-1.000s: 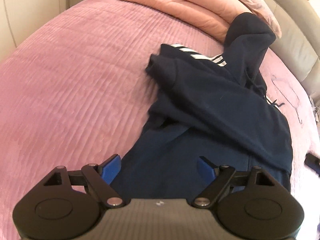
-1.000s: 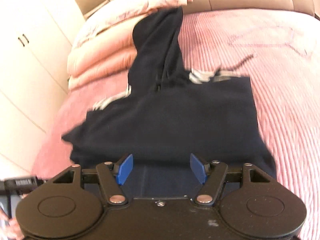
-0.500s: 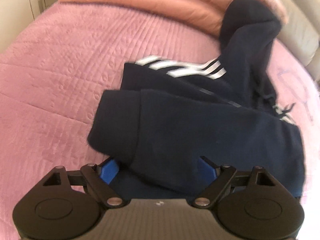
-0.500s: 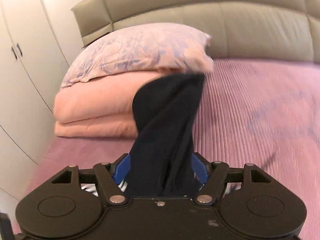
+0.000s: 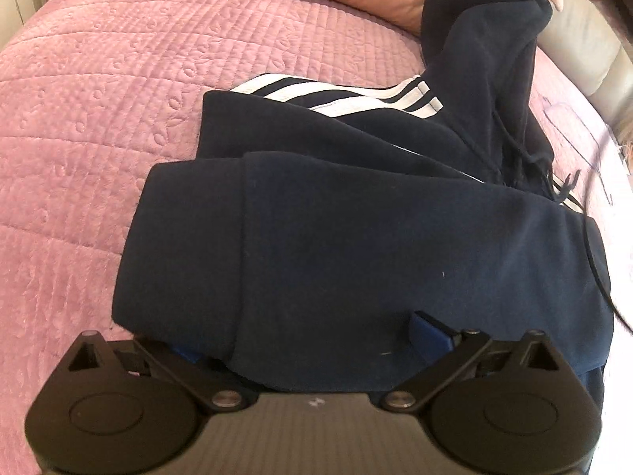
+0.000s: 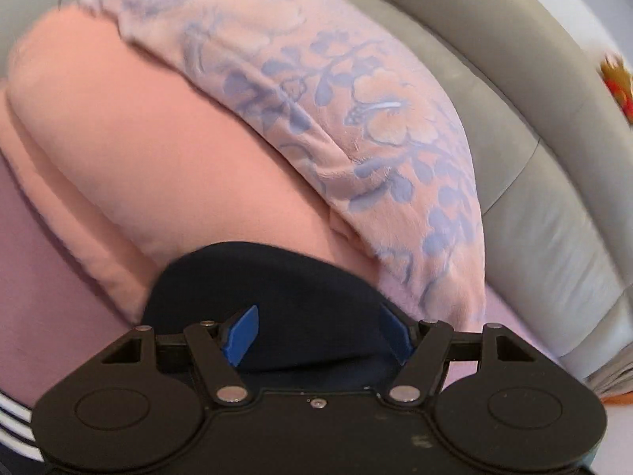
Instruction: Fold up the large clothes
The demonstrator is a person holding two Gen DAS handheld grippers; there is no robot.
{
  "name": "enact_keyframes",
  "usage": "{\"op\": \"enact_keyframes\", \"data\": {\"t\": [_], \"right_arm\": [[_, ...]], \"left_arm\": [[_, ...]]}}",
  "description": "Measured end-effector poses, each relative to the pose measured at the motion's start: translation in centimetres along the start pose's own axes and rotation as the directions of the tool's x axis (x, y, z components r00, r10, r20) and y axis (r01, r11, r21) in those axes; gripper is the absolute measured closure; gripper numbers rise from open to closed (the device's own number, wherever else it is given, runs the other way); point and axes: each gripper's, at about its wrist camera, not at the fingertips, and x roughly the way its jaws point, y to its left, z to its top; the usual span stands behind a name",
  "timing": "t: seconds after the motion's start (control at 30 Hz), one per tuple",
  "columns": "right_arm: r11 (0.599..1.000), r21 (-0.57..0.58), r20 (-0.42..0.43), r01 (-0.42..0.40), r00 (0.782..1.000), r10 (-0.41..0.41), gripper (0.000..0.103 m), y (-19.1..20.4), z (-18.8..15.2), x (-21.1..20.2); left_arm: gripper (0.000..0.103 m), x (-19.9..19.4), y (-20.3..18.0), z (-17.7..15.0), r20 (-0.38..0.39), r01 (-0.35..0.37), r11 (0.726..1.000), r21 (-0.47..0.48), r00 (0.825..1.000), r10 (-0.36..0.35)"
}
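Navy hoodie lies half-folded on the pink quilted bedspread, its lower body doubled over so the white-striped sleeve peeks out behind. Left gripper is opening its jaws, letting that folded edge settle flat. Right gripper stands spread around the hood, apparently lifting it off the pillows to fold it inward.

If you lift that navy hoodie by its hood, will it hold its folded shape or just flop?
Probably flop: the navy hoodie is soft fleece, and its hood already drapes limply upward. The folded sleeve lies loose on top, so it would likely slide off. It looks thick, so fairly heavy for cloth, and its surface seems grippy rather than slippery.
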Motion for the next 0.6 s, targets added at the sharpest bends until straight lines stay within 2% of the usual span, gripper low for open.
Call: {"op": "enact_keyframes", "data": {"t": [0.03,0.17,0.3,0.33,0.37,0.4,0.47,0.53,0.6], "right_arm": [[0.999,-0.039,-0.02,0.033,0.999,-0.034,0.023,0.3,0.5,0.7],[0.981,-0.189,-0.048,0.045,0.997,-0.055,0.023,1.6,2.0,2.6],[0.957,-0.284,-0.066,0.05,0.995,-0.071,0.022,3.0,2.0,4.2],[0.957,-0.284,-0.067,0.052,0.995,-0.074,0.025,3.2,1.8,4.4],[0.961,-0.275,-0.077,0.031,0.996,-0.054,0.038,3.3,1.6,4.5],[0.971,-0.238,-0.084,-0.007,0.996,-0.014,0.061,3.3,1.5,4.4],[0.973,-0.228,-0.04,0.042,0.998,-0.052,0.083,3.9,0.6,3.8],[0.975,-0.205,0.012,0.088,0.996,-0.088,0.092,4.1,-0.6,2.9],[0.993,-0.088,0.064,0.079,0.995,-0.074,0.094,2.8,-1.8,1.5]], "left_arm": [[0.0,0.1,-0.1,-0.1,0.005,0.0,1.0,0.024,1.0,0.0],[0.0,0.2,-0.2,-0.4,0.017,0.002,0.997,0.077,1.0,-0.003],[0.0,-0.1,0.5,-0.2,0.019,0.024,0.999,0.041,1.0,-0.024],[0.0,-0.1,0.7,-0.1,0.019,0.028,0.999,0.031,0.999,-0.029],[0.0,-0.2,0.8,0.0,0.016,0.034,0.999,0.019,0.999,-0.034],[0.0,0.0,0.9,0.3,0.014,0.038,0.999,0.008,0.999,-0.038],[0.0,0.0,1.2,0.6,0.008,0.046,0.999,-0.015,0.999,-0.046],[0.0,-0.5,1.5,0.5,0.002,0.051,0.998,-0.027,0.999,-0.051],[0.0,-0.6,1.8,0.6,0.002,0.058,0.997,-0.042,0.998,-0.058]]}}
